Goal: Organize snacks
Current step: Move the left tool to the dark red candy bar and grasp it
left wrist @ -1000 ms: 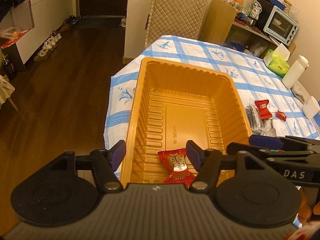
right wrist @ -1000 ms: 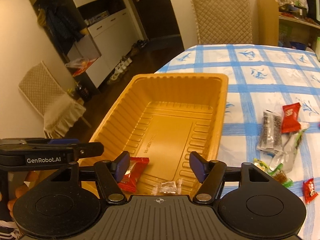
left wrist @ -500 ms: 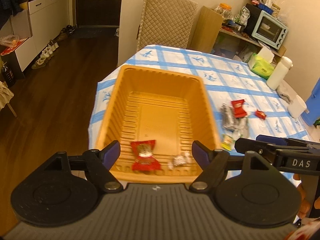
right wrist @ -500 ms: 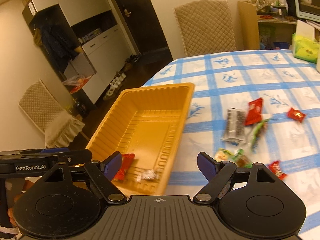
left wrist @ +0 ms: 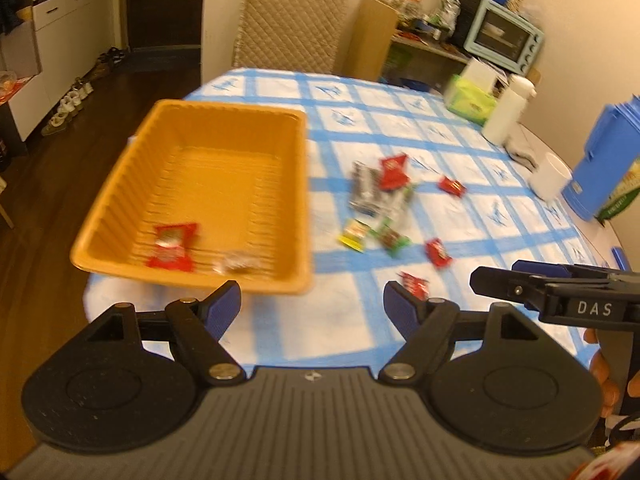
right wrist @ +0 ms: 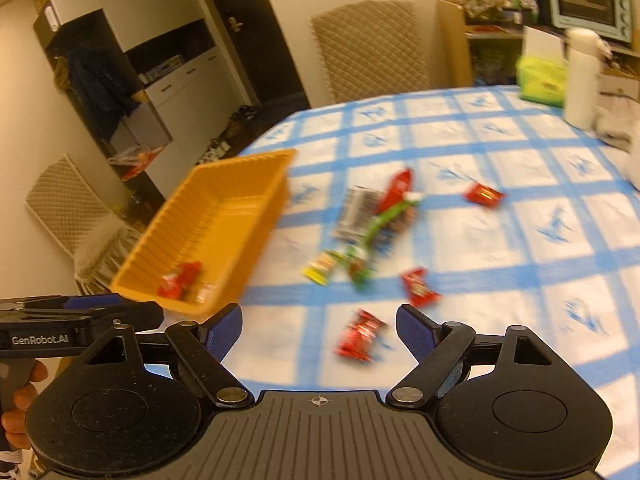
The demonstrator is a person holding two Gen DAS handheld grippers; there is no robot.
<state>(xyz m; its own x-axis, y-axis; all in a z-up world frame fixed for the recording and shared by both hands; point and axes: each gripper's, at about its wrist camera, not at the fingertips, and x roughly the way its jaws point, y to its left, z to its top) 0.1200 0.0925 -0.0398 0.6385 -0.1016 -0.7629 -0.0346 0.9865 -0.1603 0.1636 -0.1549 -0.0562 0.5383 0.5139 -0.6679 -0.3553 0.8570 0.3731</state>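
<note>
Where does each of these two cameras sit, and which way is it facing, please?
Left wrist: sits on the left hand-held gripper, angled down at the orange tray and the checked tablecloth; the right hand-held gripper enters at the right edge.
Right wrist: sits on the right hand-held gripper, angled down at loose snacks; the left hand-held gripper and fingers show at the left edge.
Shared: tray, scattered snacks, quilted chair, each other's gripper.

Bare tablecloth (right wrist: 500,240) at right of right-wrist frame; scattered snacks (right wrist: 360,224) at centre, orange tray (right wrist: 224,216) blocking left.
</note>
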